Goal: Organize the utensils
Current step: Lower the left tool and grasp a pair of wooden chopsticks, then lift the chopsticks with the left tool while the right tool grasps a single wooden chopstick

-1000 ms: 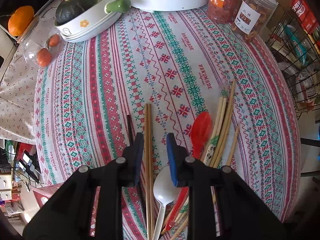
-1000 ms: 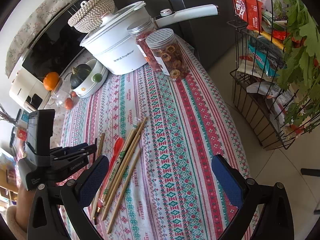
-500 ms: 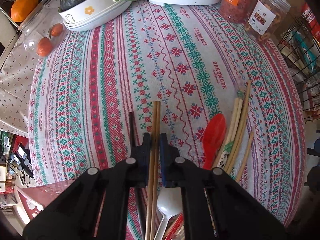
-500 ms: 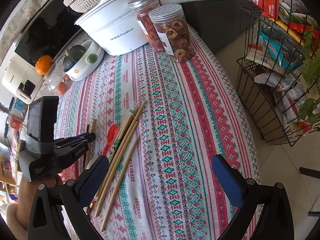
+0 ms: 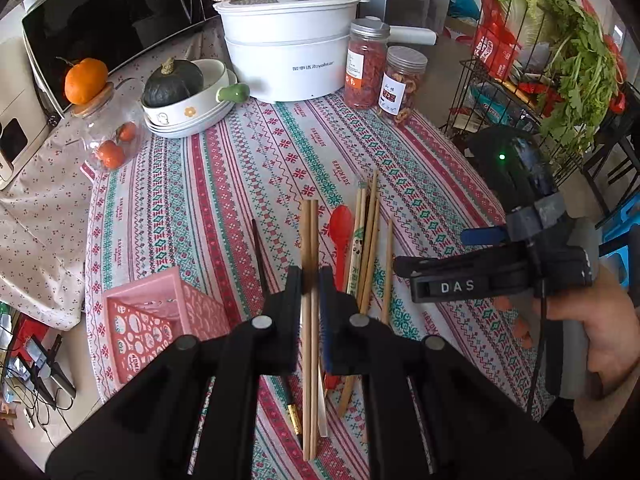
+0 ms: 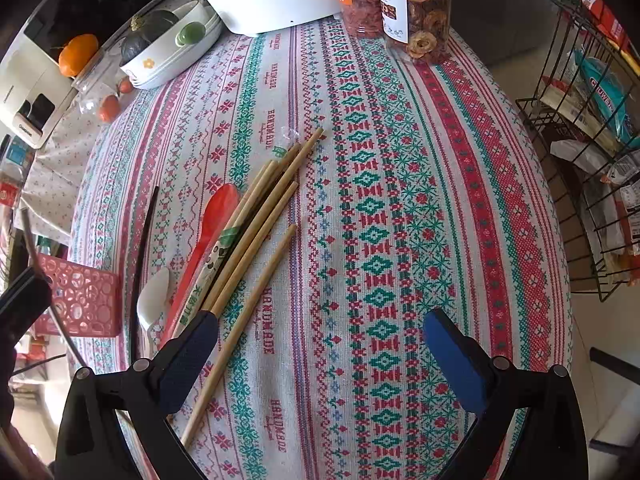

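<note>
While our left gripper (image 5: 310, 280) pinched the brown chopstick pair (image 5: 309, 240) clear of the desk (image 5: 224, 184), we judged it might slip or scissor, being held near mid-length. Our right gripper (image 6: 320, 328), jaws spread and empty, hung over the loose chopsticks (image 6: 256, 224), red spoon (image 6: 212, 216) and white spoon (image 6: 154, 296); the pink basket (image 5: 160, 320) sat nearby.

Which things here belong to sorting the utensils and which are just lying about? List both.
Job: chopstick pair clamped in the left gripper; loose chopsticks; red spoon; white spoon; black chopstick; pink basket; open right gripper.

Lying about: white pot; two jars; squash in bowl; orange; wire rack.
</note>
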Demonstrator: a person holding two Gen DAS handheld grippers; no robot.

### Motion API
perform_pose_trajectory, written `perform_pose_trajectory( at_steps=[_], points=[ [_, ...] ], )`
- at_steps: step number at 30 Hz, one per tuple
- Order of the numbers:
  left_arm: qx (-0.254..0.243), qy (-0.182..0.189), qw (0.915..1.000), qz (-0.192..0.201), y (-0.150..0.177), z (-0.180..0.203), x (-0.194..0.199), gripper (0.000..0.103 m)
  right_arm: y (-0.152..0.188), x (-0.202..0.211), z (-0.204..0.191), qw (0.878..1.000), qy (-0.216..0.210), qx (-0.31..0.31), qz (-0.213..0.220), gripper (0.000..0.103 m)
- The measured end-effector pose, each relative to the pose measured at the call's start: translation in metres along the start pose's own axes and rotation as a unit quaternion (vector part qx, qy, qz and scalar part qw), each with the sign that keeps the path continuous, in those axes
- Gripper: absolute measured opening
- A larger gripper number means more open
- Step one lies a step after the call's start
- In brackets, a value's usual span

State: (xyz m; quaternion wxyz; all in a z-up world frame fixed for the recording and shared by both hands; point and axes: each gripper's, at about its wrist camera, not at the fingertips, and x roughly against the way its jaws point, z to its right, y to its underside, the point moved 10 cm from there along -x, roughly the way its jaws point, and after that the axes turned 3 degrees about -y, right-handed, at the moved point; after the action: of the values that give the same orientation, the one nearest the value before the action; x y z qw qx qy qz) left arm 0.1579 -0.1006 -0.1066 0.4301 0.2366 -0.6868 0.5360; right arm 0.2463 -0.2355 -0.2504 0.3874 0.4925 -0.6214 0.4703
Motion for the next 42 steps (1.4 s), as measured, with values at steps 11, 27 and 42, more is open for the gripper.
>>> perform_pose_trajectory(
  at_steps=[11,27,42],
  points=[
    [0.025,0.045,0.9979,0.039,0.033,-0.025,0.022,0.010,-0.001,-0.024,-0.016,0.993,0.105,0.048,0.022,0.103],
    [0.027,0.055,0.9966,0.054,0.049,-0.031,0.029,0.010,0.018,-0.009,-0.037,0.992,0.097,0.060,0.058,0.074],
    [0.042,0.048,0.9958,0.065,0.057,-0.041,0.038,0.010,0.029,0.014,-0.051,0.993,0.015,0.084,0.076,0.006]
  ],
)
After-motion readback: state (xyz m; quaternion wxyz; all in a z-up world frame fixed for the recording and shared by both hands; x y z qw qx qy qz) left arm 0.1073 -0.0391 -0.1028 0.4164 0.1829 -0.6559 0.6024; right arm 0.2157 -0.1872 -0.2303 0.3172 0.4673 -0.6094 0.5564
